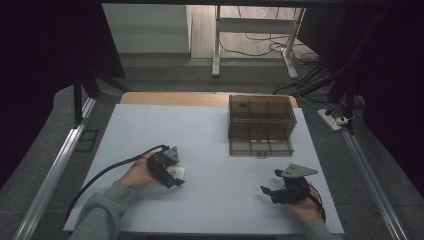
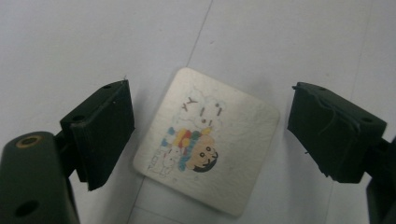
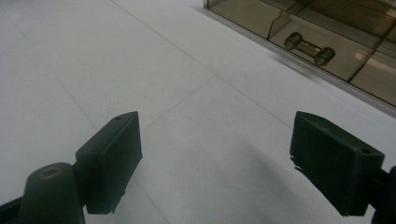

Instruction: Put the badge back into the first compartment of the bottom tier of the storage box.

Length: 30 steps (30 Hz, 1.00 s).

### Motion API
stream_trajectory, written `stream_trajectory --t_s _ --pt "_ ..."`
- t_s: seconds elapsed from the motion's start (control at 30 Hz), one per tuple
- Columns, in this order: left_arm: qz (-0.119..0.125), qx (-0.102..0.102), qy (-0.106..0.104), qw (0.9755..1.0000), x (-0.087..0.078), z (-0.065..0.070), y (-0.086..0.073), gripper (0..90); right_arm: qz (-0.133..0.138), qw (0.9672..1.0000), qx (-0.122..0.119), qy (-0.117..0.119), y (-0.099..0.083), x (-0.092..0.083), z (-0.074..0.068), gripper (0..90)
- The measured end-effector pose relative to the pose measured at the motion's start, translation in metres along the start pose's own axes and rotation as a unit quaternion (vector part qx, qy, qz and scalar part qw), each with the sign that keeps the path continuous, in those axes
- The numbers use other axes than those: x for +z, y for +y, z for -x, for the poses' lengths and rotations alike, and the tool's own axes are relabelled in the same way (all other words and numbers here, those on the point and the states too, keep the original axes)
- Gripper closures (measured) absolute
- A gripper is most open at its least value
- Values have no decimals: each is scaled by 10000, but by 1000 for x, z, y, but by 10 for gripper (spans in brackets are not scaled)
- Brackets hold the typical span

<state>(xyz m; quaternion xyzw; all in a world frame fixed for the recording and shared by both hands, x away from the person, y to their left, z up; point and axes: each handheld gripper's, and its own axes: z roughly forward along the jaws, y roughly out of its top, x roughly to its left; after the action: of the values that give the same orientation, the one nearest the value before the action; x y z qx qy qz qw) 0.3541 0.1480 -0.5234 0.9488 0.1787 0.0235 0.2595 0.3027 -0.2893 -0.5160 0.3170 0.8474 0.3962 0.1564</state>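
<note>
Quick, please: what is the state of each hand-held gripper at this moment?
Left hand-held gripper: open, jaws on either side of the cartoon card lying on the table, not gripping it.
Right hand-held gripper: open, holding nothing.

Matt white counter, smoky see-through plastic drawer box — glossy, brushed metallic-looking card with printed cartoon, matt black claw pads.

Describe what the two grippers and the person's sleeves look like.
Both the left gripper and the right gripper are black, each with two blocky jaws faced by ribbed pads. Each carries a grey three-cornered plate on top. A black cable trails from the left one. The sleeves are grey-green.
</note>
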Motion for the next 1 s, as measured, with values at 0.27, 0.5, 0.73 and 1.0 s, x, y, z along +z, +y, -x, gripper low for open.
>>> stream_trajectory --t_s 0.27,0.5,0.73,1.0 --pt "-122 179 -48 9998 2 2 -3 144 -13 10000 -27 19 0 0 -1 168" --pt "-69 201 83 9997 0 2 -6 216 -17 10000 -63 18 0 0 -2 168" --pt "-68 329 135 9993 -4 6 -10 327 -2 10000 -80 11 1 -1 -2 168" --pt "-33 369 281 9989 -5 9 -10 328 -20 10000 -83 4 1 -1 -2 168"
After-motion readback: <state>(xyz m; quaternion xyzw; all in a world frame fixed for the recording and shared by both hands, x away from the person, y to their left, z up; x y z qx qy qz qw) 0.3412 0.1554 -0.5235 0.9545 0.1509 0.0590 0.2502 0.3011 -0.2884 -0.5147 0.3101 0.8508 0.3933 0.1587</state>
